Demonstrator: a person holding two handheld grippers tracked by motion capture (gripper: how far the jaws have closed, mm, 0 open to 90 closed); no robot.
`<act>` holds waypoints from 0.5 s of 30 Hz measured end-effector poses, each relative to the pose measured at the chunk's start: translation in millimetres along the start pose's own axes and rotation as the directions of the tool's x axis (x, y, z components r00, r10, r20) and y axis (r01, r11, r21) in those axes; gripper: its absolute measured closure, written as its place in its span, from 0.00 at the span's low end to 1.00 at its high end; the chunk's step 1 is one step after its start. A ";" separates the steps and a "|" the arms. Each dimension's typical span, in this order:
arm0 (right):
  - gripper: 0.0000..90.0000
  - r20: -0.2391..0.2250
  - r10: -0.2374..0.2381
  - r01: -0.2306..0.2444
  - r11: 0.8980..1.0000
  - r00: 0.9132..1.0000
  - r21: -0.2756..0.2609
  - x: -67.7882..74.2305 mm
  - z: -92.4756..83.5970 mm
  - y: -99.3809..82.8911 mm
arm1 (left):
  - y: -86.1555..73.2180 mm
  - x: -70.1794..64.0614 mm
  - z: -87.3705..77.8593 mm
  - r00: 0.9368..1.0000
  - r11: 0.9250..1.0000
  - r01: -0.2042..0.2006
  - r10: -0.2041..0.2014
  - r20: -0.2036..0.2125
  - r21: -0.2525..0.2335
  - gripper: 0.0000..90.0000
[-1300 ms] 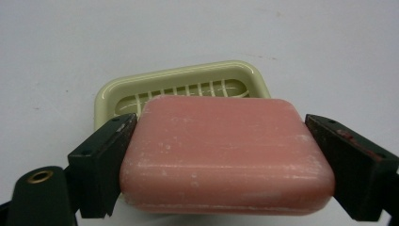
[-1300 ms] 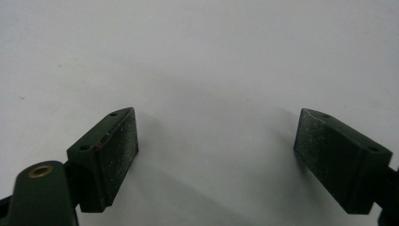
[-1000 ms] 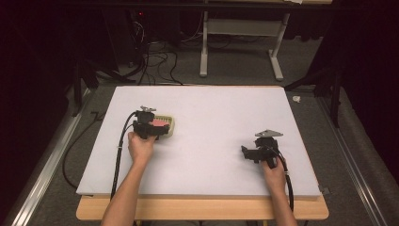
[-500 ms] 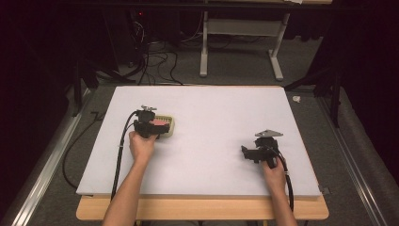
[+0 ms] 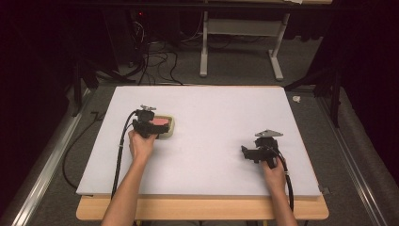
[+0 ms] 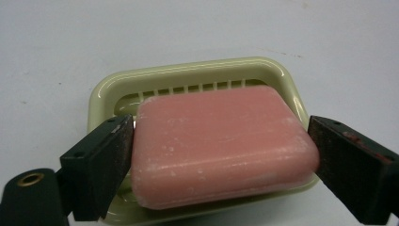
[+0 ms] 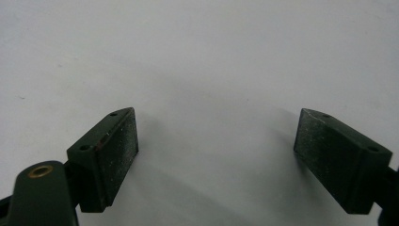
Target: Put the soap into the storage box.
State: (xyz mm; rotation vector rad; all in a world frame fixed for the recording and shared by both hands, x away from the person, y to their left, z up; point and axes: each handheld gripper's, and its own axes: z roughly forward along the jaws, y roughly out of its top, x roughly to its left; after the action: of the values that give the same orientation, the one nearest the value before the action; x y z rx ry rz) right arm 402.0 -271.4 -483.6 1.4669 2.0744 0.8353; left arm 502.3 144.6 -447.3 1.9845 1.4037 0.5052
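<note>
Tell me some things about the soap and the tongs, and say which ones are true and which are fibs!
1. The pink soap lies in a pale green dish. True.
2. The left tongs have a jaw on each side of the soap. True.
3. The right tongs are holding a second soap. False: nothing lies between their wide-apart jaws, just the bare white table.
4. The dish has slots in its bottom. True.
5. The soap is blue. False: it is pink.
6. The two tongs are touching each other. False: in the high view they sit far apart, one on each side of the table.
</note>
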 end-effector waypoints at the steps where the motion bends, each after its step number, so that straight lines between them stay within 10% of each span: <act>1: 0.16 0.000 0.002 -0.002 1.000 1.000 0.000 0.1 0.0 0.0 | 0.1 0.6 -0.6 1.000 1.000 0.000 0.000 0.001 0.000 0.12; 15: 0.16 -0.001 0.002 -0.002 1.000 1.000 0.000 0.0 0.0 0.1 | 0.6 -3.9 -14.2 0.999 0.999 -0.045 0.045 0.008 -0.023 0.12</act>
State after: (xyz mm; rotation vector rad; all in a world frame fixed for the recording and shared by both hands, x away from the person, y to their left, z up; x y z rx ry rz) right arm 402.1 -271.3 -483.6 1.4692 2.0737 0.8367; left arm 492.3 144.9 -436.4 2.0019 1.3448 0.5307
